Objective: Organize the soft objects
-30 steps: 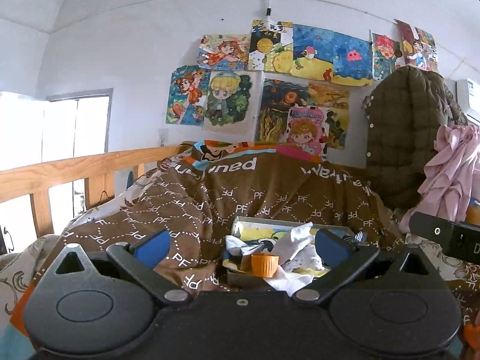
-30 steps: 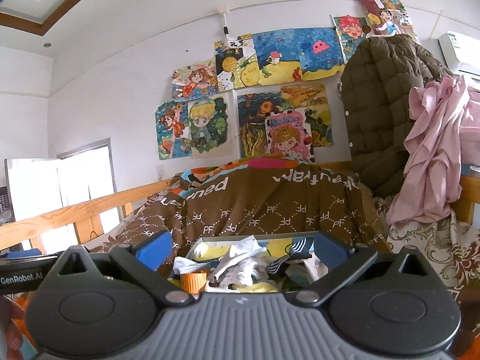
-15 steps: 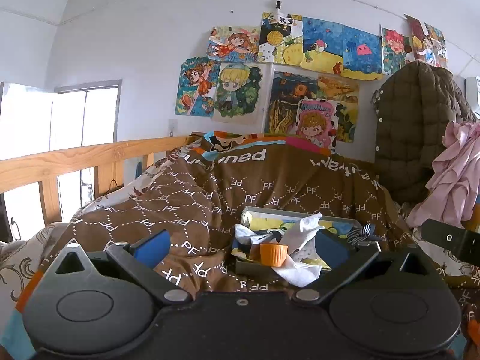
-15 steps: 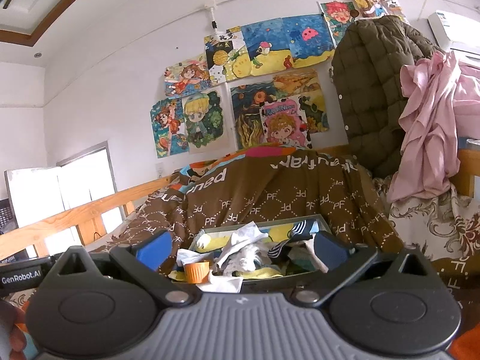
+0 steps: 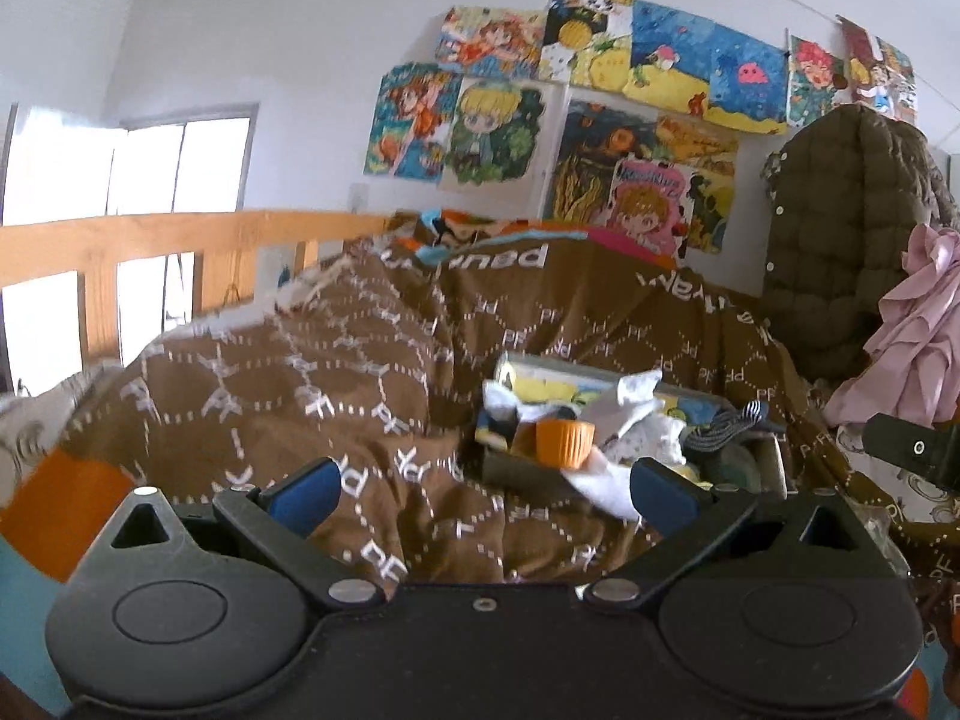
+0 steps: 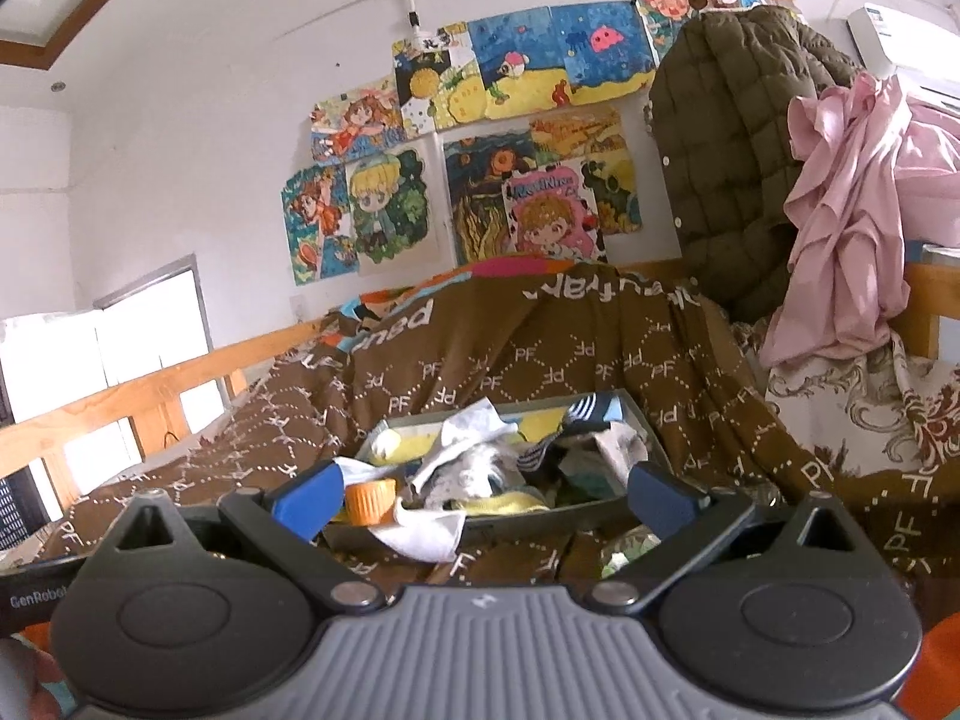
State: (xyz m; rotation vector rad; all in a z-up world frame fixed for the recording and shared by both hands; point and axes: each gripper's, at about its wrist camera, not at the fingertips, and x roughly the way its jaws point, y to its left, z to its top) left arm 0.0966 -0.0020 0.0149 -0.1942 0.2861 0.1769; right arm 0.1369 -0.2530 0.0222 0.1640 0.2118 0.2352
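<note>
Bedroom, daylit.
White wall (image 6: 180, 150) with cartoon drawings (image 6: 480, 138); wooden bed rail (image 5: 180, 234); bright window (image 5: 174, 168); brown blanket (image 6: 540, 354).

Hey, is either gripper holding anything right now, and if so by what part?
Nothing is held. The left gripper and the right gripper both stand open and short of the box of crumpled cloths on the brown blanket.

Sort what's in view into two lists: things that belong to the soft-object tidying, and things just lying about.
Job:
box on the brown quilt
white cloth over its front edge
striped sock
left gripper and right gripper, both open

Lying about:
orange cap
green quilted jacket
pink garment
wall drawings
</note>
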